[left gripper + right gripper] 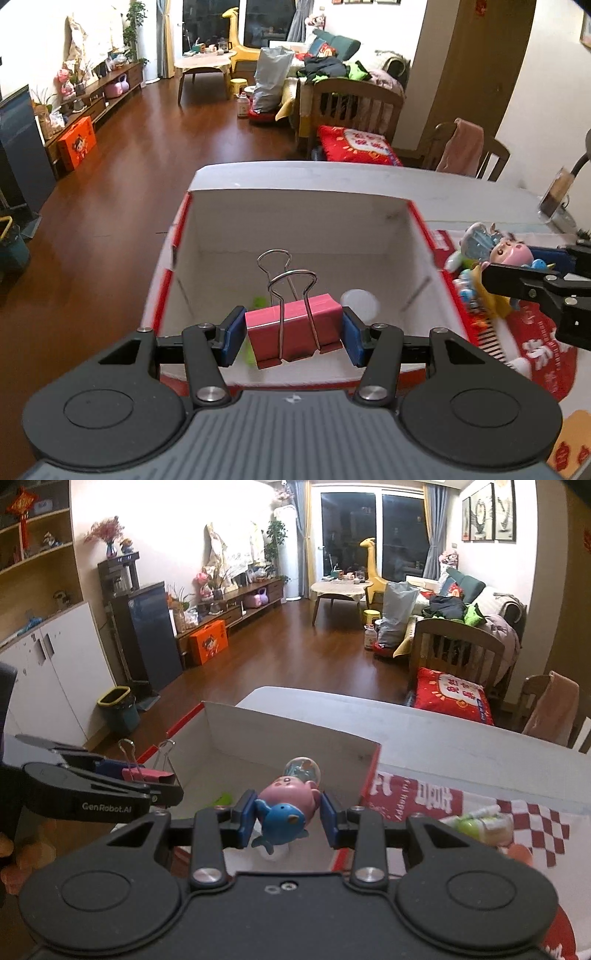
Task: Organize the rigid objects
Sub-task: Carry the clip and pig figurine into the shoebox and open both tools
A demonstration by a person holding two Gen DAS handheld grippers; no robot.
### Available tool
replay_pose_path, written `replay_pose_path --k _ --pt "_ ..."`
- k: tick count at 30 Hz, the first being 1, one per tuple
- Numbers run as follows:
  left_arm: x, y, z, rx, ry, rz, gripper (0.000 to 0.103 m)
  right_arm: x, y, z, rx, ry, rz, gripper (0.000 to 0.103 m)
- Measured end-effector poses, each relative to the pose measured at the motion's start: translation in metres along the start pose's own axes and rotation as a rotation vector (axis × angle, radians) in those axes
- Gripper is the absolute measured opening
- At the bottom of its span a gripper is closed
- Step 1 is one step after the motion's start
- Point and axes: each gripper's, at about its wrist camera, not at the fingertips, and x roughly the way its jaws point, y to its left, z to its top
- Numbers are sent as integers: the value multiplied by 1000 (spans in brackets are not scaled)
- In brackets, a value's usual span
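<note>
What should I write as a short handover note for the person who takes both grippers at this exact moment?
Left gripper: shut on the pink binder clip, held above the open white box.
Right gripper: shut on the pink and blue toy figure, also above the box.
In the box: a white round thing and something green, already on its floor.
On the cloth to the right of the box: a comb and a green-and-white item.
Left to do: probably release both things into the box, then fetch the rest.
</note>
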Motion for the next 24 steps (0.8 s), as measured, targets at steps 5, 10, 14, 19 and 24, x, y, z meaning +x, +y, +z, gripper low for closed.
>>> replay_pose_path --k 5,10,14,19,24 --pt "25 15 19 47 13 22 54 28 9 8 -18 35 -14 36" --pt "57 20 38 75 46 22 54 62 12 12 -12 85 -25 36" --pt "83 18 46 86 81 15 54 88 16 13 -24 128 -42 36" --pt "116 13 52 82 137 15 54 118 20 11 -40 191 -69 36" --pt "143 8 59 105 185 53 54 142 27 6 -58 248 -102 36"
